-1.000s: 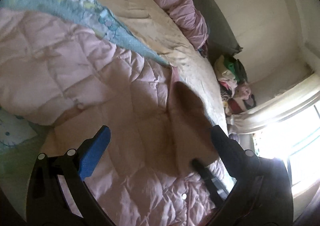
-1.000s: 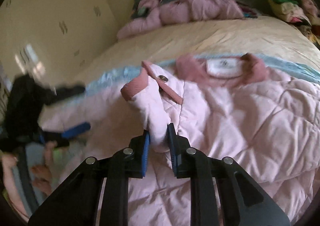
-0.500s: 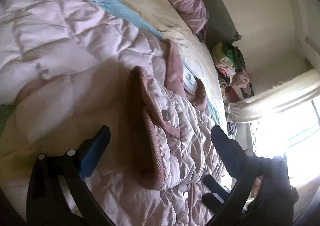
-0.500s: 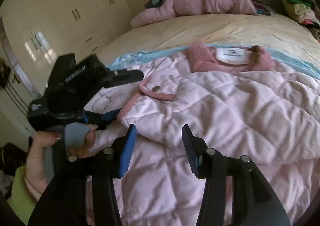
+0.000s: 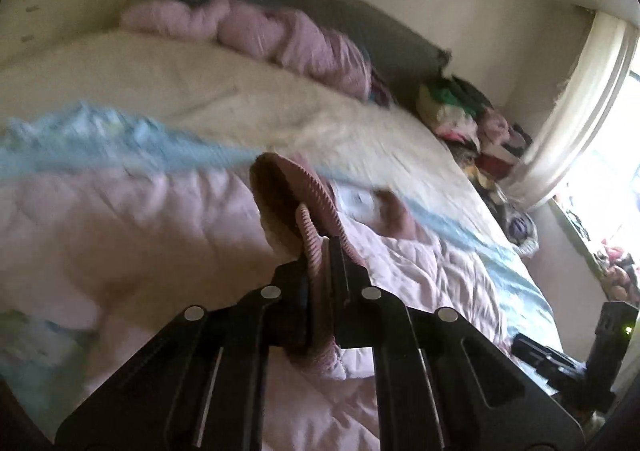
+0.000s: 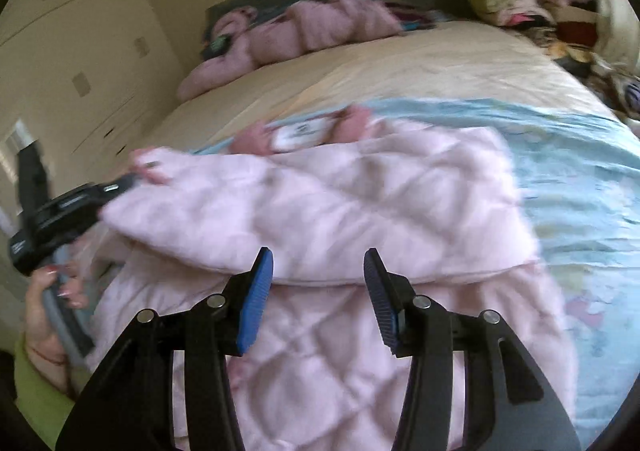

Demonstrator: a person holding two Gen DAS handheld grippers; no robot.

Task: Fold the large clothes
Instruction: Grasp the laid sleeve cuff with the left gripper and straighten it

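Freed by right gripper (image 6: 318, 283), now half-open w/ nothing between fingers, ribbed cuff (image 5: 316, 211) is clamped in left gripper (image 5: 320, 247); pink quilted jacket (image 6: 320, 211) lies on bed (image 6: 440, 63).

Left hand-held gripper (image 5: 320, 251) clamped on ribbed cuff (image 5: 310, 235); right hand-held gripper (image 6: 318, 283) parted, empty.
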